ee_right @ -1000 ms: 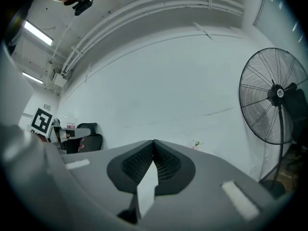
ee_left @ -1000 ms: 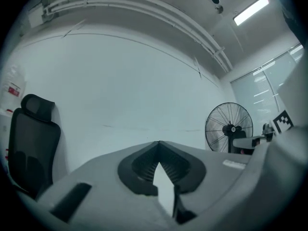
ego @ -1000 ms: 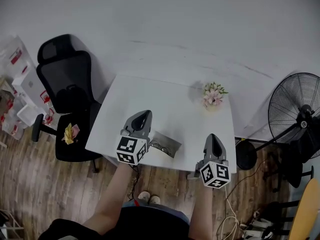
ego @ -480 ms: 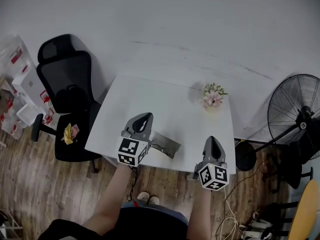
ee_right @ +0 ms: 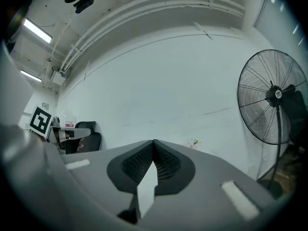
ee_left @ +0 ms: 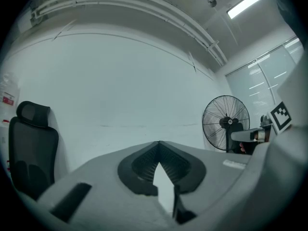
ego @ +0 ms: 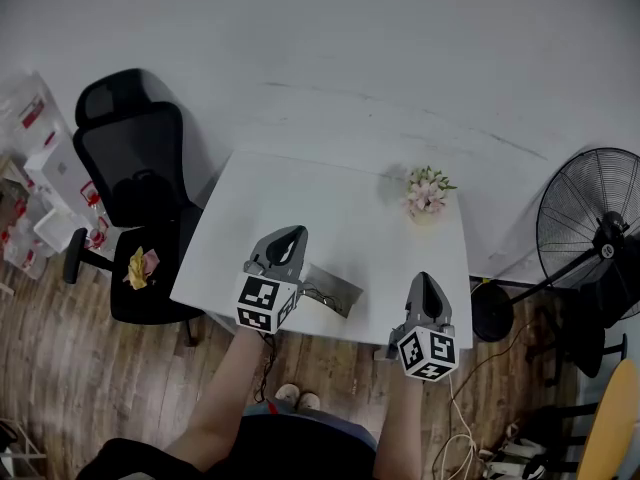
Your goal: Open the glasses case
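Observation:
In the head view a grey glasses case (ego: 334, 289) lies near the front edge of the white table (ego: 330, 218). I cannot tell whether its lid is up. My left gripper (ego: 290, 235) hovers level just left of the case, jaws shut and empty. My right gripper (ego: 427, 278) is held over the table's front right corner, apart from the case, and is also shut on nothing. In the left gripper view the left gripper (ee_left: 159, 144) has its tips closed against the bare wall. The right gripper view shows the right gripper (ee_right: 154, 143) closed the same way. Neither gripper view shows the case.
A small pot of pink flowers (ego: 428, 190) stands at the table's far right. A black office chair (ego: 135, 168) with a yellow item (ego: 141, 265) on its seat is to the left. A standing fan (ego: 600, 230) is to the right, and boxes (ego: 45, 163) lie on the wooden floor.

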Tool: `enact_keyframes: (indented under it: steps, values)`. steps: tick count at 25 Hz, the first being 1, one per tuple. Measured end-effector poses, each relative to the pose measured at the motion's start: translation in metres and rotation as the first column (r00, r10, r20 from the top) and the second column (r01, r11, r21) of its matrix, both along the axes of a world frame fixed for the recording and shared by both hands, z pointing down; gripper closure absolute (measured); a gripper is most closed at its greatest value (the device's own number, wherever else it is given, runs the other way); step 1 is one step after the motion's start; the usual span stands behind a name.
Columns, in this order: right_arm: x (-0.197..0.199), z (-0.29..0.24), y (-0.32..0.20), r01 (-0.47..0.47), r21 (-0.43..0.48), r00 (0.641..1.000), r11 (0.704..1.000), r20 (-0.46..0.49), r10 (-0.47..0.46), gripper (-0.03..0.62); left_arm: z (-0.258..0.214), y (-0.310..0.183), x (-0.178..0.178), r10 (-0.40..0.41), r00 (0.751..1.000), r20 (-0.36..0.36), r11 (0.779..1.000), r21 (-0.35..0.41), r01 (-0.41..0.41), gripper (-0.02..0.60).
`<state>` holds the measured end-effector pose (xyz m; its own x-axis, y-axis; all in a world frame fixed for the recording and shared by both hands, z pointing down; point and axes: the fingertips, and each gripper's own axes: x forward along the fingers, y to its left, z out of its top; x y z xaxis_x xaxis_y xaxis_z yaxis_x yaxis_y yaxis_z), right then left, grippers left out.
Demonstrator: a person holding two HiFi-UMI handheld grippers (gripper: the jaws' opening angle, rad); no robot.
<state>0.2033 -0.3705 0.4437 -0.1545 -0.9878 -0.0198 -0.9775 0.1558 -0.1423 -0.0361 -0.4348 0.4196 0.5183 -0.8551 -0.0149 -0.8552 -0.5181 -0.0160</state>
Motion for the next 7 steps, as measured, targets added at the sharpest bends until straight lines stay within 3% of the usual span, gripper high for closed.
enact_keyframes:
  steps: [7]
  values:
    - [-0.0018,0.0010,-0.0009,0.001,-0.002,1.000,1.000,0.000,-0.001,0.585,0.0020,0.0004,-0.0020,0.000,1.000,0.005,1.000,-0.001,0.000,0.574]
